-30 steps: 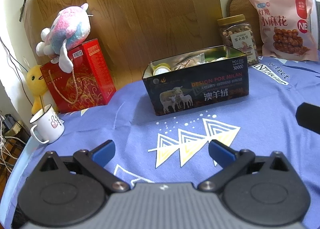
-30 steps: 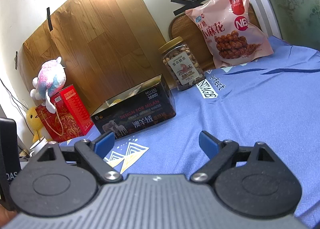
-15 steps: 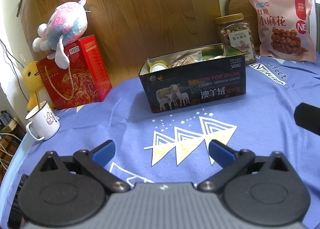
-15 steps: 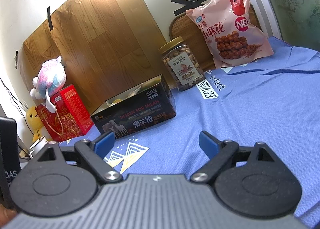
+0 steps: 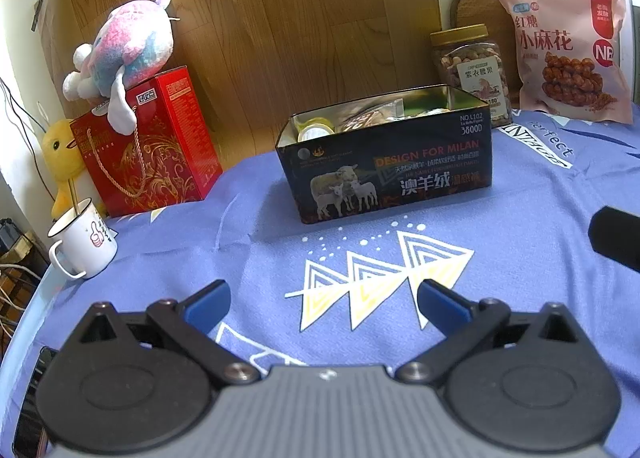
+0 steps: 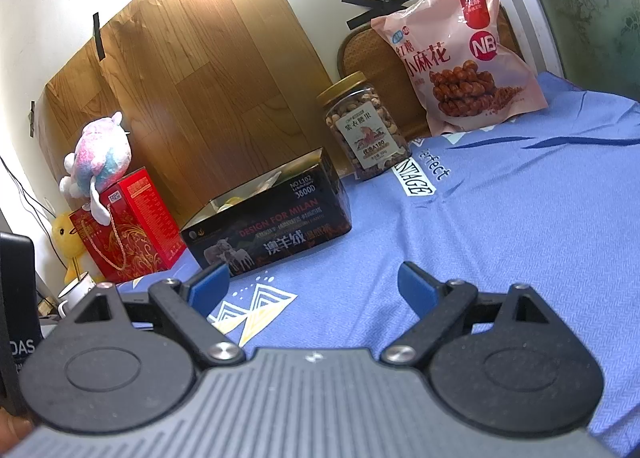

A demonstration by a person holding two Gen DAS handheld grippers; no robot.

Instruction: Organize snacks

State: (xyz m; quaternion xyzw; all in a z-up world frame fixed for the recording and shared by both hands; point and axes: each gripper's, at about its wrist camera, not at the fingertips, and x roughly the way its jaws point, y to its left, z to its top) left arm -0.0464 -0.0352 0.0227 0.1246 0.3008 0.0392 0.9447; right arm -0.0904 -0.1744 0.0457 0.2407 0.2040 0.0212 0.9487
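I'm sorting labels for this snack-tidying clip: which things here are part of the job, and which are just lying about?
Part of the job:
- black tin box, open, snacks inside
- nut jar
- pink snack bag

Just lying about:
- red gift box
- plush toy
- yellow duck
- white mug

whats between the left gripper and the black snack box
Only bare blue cloth with its printed triangles lies between the left gripper and the black snack box; the left wrist view shows it.
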